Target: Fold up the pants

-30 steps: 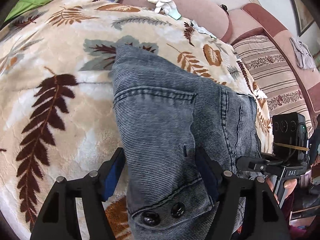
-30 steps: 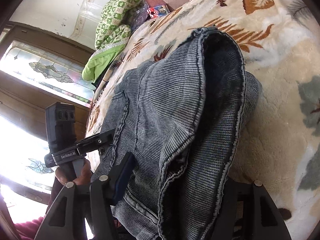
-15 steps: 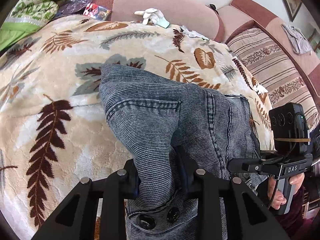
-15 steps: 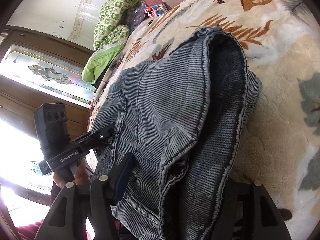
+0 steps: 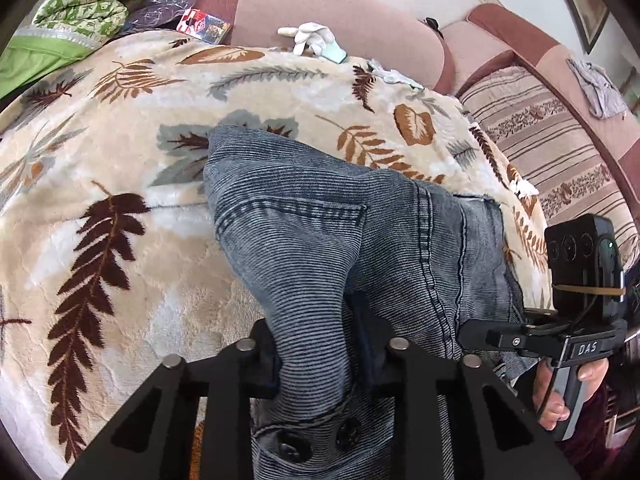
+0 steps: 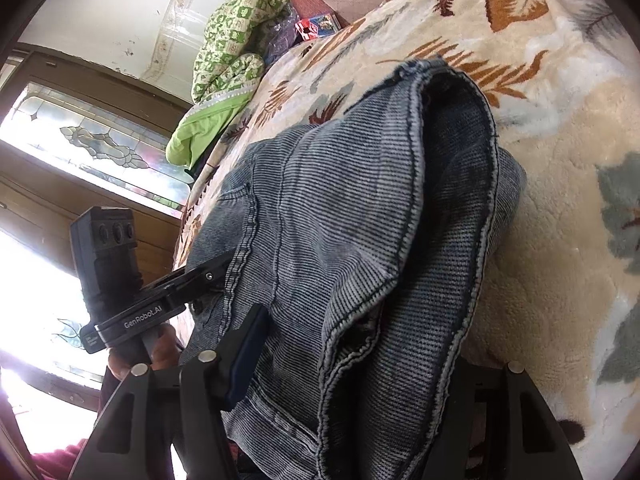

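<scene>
Grey-blue corduroy pants (image 5: 320, 248) lie bunched on a cream blanket with a leaf print (image 5: 120, 184). My left gripper (image 5: 316, 354) is shut on the waistband end of the pants, near two dark buttons (image 5: 316, 440). In the right wrist view the pants (image 6: 360, 240) fill the space between my right gripper's wide-apart fingers (image 6: 248, 344); the gripper (image 6: 360, 360) is open around the hem end. Each gripper shows in the other's view: the right one (image 5: 576, 312), the left one (image 6: 120, 288).
The blanket covers a pink sofa (image 5: 340, 12) with a striped seat cushion (image 5: 560, 152). White gloves (image 5: 312, 38), a green patterned quilt (image 5: 80, 4) and a small red packet (image 5: 204, 26) lie at the back. A stained-glass window (image 6: 100, 148) is on the left.
My left gripper has closed on the waistband, which it stood open around a second ago, and has lifted the cloth a little. The right gripper has stayed open around the hem.
</scene>
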A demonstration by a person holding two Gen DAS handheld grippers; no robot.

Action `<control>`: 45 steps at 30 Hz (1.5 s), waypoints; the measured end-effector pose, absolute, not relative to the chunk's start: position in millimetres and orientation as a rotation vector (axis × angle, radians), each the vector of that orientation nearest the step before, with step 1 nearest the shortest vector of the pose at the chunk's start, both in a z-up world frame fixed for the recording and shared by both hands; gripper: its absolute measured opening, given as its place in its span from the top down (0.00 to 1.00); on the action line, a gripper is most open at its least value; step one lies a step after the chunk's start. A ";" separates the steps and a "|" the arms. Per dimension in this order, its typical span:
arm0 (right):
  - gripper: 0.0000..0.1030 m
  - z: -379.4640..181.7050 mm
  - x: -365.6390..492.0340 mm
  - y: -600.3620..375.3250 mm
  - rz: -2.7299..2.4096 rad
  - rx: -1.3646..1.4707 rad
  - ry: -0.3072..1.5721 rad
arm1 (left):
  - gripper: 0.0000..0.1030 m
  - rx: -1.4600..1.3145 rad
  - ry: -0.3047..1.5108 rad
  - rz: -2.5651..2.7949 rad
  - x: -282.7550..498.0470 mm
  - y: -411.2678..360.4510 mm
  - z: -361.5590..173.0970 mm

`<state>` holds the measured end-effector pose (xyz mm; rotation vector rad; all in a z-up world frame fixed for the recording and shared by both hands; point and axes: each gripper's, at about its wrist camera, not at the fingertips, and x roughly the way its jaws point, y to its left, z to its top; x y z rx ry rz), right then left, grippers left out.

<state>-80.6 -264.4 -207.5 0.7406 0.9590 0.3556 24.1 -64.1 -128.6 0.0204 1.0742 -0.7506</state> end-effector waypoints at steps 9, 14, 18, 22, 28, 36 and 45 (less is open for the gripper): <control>0.38 -179.5 -98.1 -260.6 0.349 0.679 0.783 | 0.76 -0.005 0.966 -0.795 19.1 -57.4 -92.4; 0.38 -152.2 -96.3 -266.7 0.345 0.640 0.693 | 0.76 0.000 0.896 -0.809 29.5 -61.1 -61.4; 0.38 -132.9 -77.3 -277.1 0.346 0.644 0.675 | 0.76 0.002 0.852 -0.793 45.5 -70.4 -46.0; 0.38 -122.4 -47.1 -286.1 0.339 0.653 0.681 | 0.76 -0.011 0.830 -0.754 65.5 -76.2 -42.4; 0.38 -123.8 -1.5 -284.0 0.333 0.633 0.697 | 0.76 -0.054 0.828 -0.699 101.5 -71.4 -50.4; 0.38 -148.9 45.9 -277.1 0.327 0.628 0.754 | 0.76 -0.054 0.899 -0.652 133.0 -69.7 -80.3; 0.38 -166.5 62.9 -283.2 0.304 0.638 0.795 | 0.76 -0.008 0.911 -0.614 139.5 -78.1 -93.2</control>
